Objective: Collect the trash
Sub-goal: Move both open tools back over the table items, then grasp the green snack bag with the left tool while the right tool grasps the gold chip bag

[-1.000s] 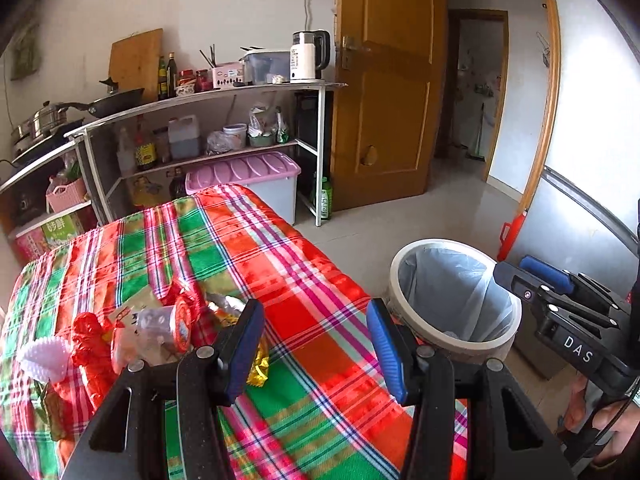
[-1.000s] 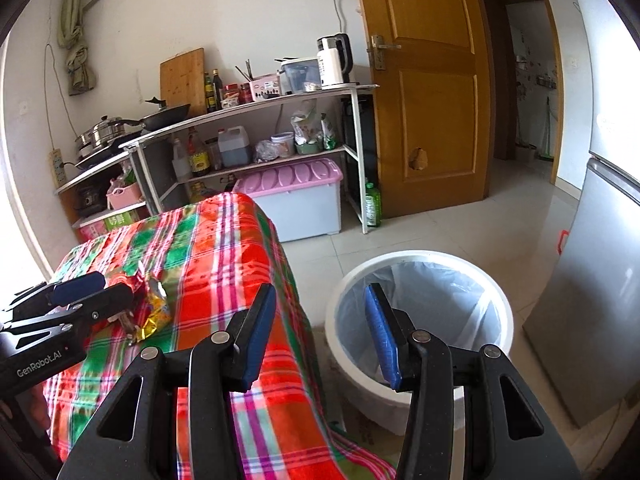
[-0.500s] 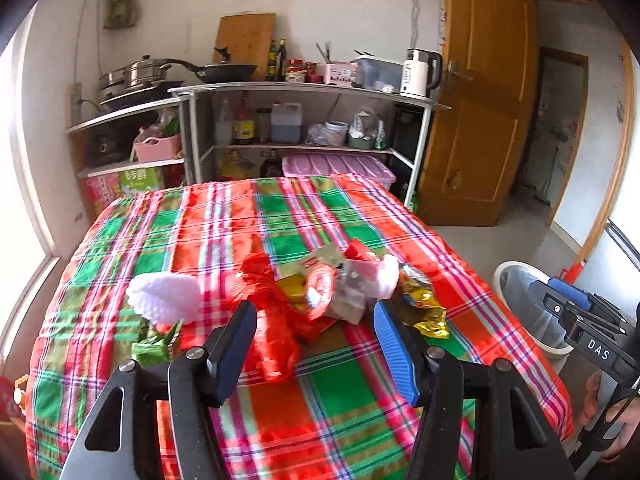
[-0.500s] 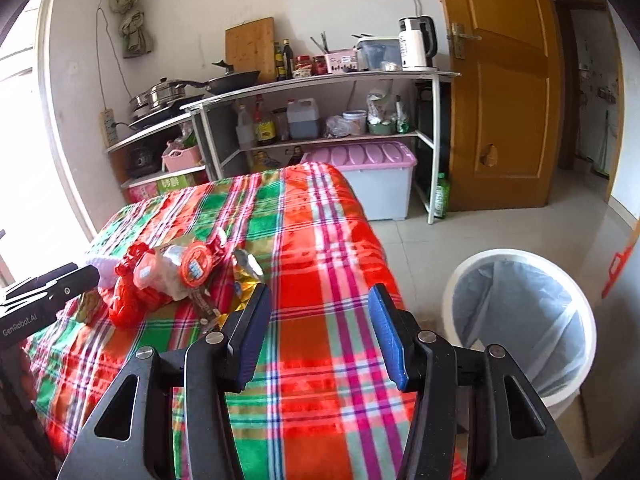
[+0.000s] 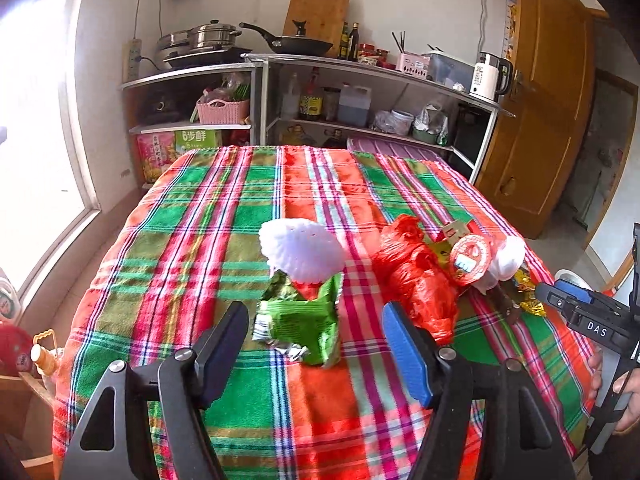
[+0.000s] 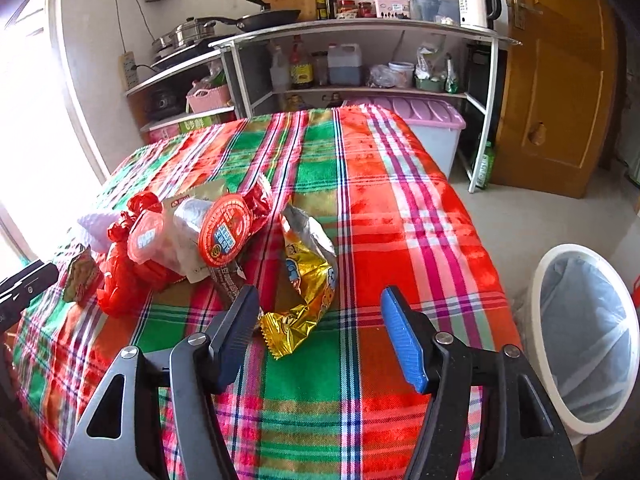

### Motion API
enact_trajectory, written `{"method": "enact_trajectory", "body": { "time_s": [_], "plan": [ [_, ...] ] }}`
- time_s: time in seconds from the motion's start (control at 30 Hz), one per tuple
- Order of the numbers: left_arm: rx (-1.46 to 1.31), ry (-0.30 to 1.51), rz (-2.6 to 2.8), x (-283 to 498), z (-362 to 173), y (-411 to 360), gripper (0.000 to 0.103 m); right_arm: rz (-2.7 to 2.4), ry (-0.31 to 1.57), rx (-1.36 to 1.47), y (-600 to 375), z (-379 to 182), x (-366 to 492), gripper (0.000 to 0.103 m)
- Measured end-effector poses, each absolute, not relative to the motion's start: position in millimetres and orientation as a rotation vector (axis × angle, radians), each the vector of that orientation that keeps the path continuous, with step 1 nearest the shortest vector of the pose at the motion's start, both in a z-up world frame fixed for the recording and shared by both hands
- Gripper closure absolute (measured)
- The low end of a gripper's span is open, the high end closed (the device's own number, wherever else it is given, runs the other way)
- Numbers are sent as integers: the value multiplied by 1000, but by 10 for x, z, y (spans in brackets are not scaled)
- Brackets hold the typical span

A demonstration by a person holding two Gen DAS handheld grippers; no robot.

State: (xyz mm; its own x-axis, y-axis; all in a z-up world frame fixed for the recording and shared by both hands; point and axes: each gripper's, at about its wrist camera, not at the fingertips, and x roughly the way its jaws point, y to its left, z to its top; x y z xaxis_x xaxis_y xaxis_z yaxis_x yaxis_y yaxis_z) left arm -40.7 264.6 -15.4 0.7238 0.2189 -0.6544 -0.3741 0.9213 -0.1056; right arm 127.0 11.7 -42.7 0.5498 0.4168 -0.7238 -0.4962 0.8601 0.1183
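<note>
Desk [image 5: 248, 216] covered by red-green plaid cloth; far half bare, near strip in front of both tools bare; right edge dropping to floor beside white round bin with grey liner [image 6: 584, 340], standing just off the desk's right side

Trash clustered across the near-middle of the desk:
- crumpled green foil snack wrapper [image 5: 304, 320], open, silver lining showing, directly ahead of left tool [image 5: 316, 344]
- white foam fruit net [image 5: 300, 256], touching the green wrapper's far side
- crumpled red plastic bag [image 5: 412, 272], just right of the net
- clear cup with red round foil lid [image 6: 224, 236], lying on its side amid the pile
- gold foil wrapper [image 6: 308, 280], torn open, nearest the desk's right side, ahead of right tool [image 6: 320, 336] and near its left finger

Left tool: released, jaws just widened, nothing between pads
Right tool: released, jaws just widened, nothing gripped

Hand [image 5: 630, 396] visible at right margin on the right tool's handle
</note>
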Motion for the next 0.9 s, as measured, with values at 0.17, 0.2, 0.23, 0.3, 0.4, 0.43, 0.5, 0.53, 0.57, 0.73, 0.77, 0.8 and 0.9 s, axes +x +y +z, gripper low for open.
{"method": "enact_trajectory", "body": {
  "time_s": [0.17, 0.2, 0.23, 0.3, 0.4, 0.43, 0.5, 0.53, 0.57, 0.73, 0.77, 0.8, 0.9],
  "plan": [
    [-271, 737, 323, -362, -301, 2775, 31, 523, 854, -149, 206, -487, 1315, 39],
    [-266, 739, 322, -343, -311, 2779, 31, 520, 853, -153, 213, -490, 1320, 39],
    [-264, 742, 315, -314, -324, 2784, 31, 518, 857, -156, 223, -498, 1333, 39],
    [-270, 756, 307, -246, -368, 2814, 31, 512, 871, -157, 240, -516, 1361, 39],
    [-267, 780, 340, -153, -445, 2857, 31, 512, 889, -160, 267, -544, 1400, 39],
    [-273, 789, 341, -136, -467, 2872, 31, 507, 891, -160, 274, -548, 1413, 39],
    [-292, 804, 325, -103, -510, 2896, 31, 497, 887, -150, 263, -541, 1432, 39],
    [-301, 806, 328, -100, -523, 2908, 31, 497, 887, -144, 266, -542, 1439, 39],
    [-300, 805, 338, -98, -523, 2910, 31, 498, 891, -135, 256, -545, 1450, 39],
    [-298, 806, 322, -61, -512, 2903, 48, 493, 896, -113, 239, -552, 1472, 61],
    [-300, 807, 318, -56, -516, 2905, 51, 495, 897, -109, 233, -552, 1476, 63],
    [-302, 808, 316, -51, -517, 2904, 53, 496, 898, -106, 230, -552, 1475, 64],
    [-303, 801, 308, -53, -509, 2894, 60, 502, 898, -99, 228, -552, 1470, 74]
  ]
}}
